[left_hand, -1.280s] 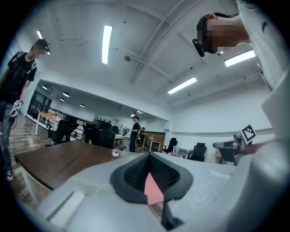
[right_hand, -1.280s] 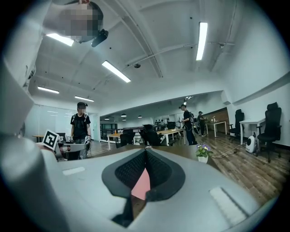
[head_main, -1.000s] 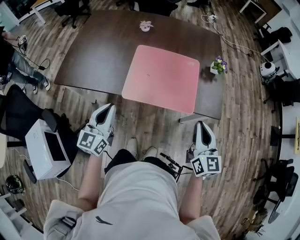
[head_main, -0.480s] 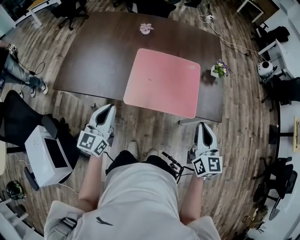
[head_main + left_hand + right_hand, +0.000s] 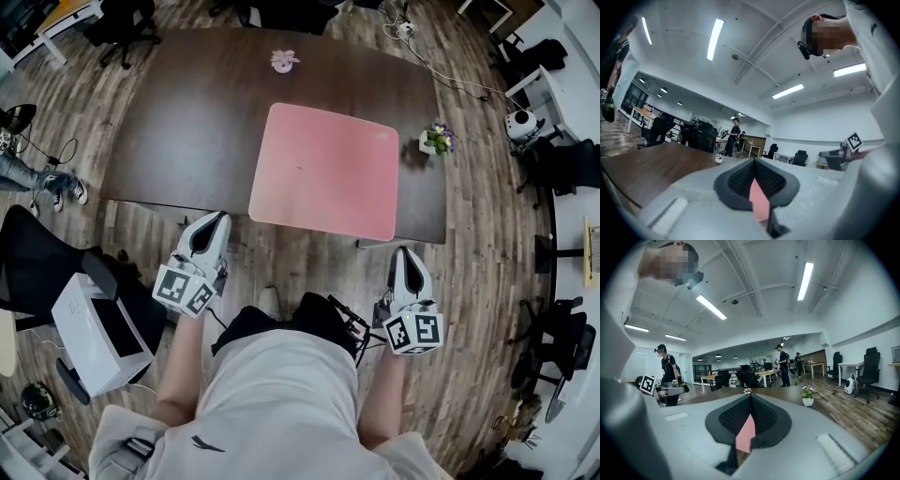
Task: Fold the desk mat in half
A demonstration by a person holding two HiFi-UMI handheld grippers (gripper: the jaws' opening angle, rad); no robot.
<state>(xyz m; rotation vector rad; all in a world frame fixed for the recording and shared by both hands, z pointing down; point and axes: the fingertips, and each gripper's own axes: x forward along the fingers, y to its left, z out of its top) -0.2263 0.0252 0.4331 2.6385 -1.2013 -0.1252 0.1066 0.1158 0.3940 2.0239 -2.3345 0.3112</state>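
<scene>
Here, desk mat [image 5: 323, 169] flat on table [image 5: 187, 122].

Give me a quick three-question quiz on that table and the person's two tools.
1. True or false: the pink desk mat is already folded in half.
2. What stands on the table just right of the mat? A) a mug B) a potted plant C) a laptop
3. Fill in: the left gripper and the right gripper both have their jaws ____.

Key: 1 false, the mat lies flat and unfolded; 2 B; 3 shut, with nothing held.
</scene>
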